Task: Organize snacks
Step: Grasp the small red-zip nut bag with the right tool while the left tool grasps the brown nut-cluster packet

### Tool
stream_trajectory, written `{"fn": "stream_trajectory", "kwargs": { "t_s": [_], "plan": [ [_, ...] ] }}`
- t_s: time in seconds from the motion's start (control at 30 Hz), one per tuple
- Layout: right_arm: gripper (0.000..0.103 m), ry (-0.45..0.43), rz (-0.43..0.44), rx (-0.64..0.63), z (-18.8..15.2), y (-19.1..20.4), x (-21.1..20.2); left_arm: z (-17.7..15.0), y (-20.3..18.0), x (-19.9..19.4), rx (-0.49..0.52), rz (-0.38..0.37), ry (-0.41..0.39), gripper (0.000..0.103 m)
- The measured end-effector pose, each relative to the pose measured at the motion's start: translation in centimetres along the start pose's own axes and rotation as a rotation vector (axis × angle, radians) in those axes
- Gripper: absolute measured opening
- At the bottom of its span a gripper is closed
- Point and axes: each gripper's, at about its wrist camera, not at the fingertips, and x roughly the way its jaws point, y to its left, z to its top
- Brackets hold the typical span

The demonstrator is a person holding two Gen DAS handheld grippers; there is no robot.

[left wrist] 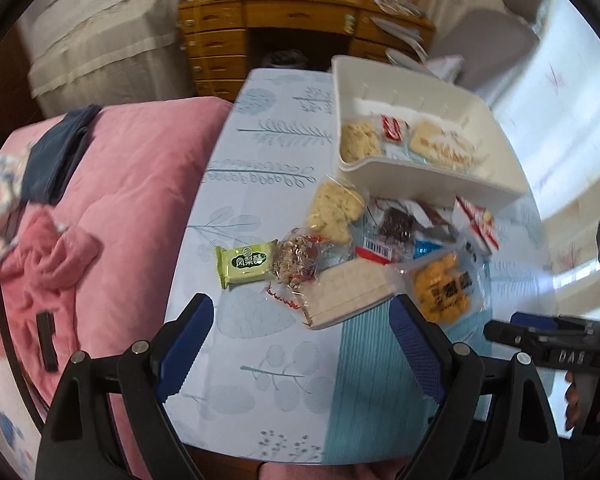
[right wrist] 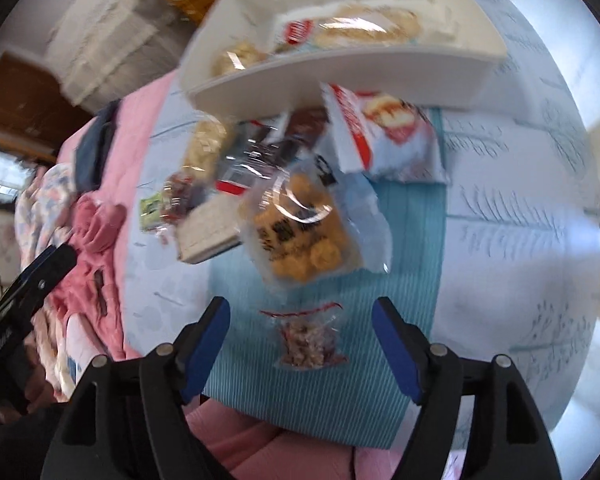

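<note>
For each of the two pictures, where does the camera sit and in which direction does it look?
Left wrist view: sits on the left gripper, looking steeply down at the table with snack packets and the white bin; its own open blue-padded fingers show, and the right gripper at the right edge.
Right wrist view: sits on the right gripper, looking down; its open fingers frame a small nut packet; the left gripper shows at the left edge.
Shared: the bin, the orange snack bag, the pink quilt.
</note>
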Motion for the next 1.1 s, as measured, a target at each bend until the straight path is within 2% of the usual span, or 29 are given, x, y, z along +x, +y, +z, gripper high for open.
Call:
{"fn": "stream_trajectory", "kwargs": {
  "t_s": [0.17,0.33,0.43,0.5,0.67,0.93,1.1],
  "plan": [
    [0.074,0.074,-0.076,0.163,-0.7,-0.7,2.1,1.2,0.3,1.9,0.106,-0.032,0.054,0.089],
    [0.074,0.136,-0.098,0.35,-2.3,-1.8,4.1,2.3,1.1,4.4,0.198,-0.042,0.106,0.089],
    [0.074,0.152,-0.097,0.443,-3.3,-2.0,4.9,2.9,1.3,6.2,0.257,-0.012,0.135,0.089],
    [0.074,0.16,-0.107,0.491,-4.2,-1.8,5.5,3.1,1.4,7.5,0.28,-0.022,0.165,0.089],
    [0.074,0.158,-0.123,0.544,-5.4,-1.2,6.8,3.6,1.3,10.9,0.341,-0.016,0.212,0.089],
    [0.073,0.115,-0.234,0.505,-5.8,1.3,8.1,5.3,1.5,15.4,0.305,-0.056,0.293,0.089],
    [0.065,0.128,-0.267,0.473,-5.9,3.3,9.4,5.7,1.8,17.4,0.265,-0.088,0.348,0.087]
  ]
}}
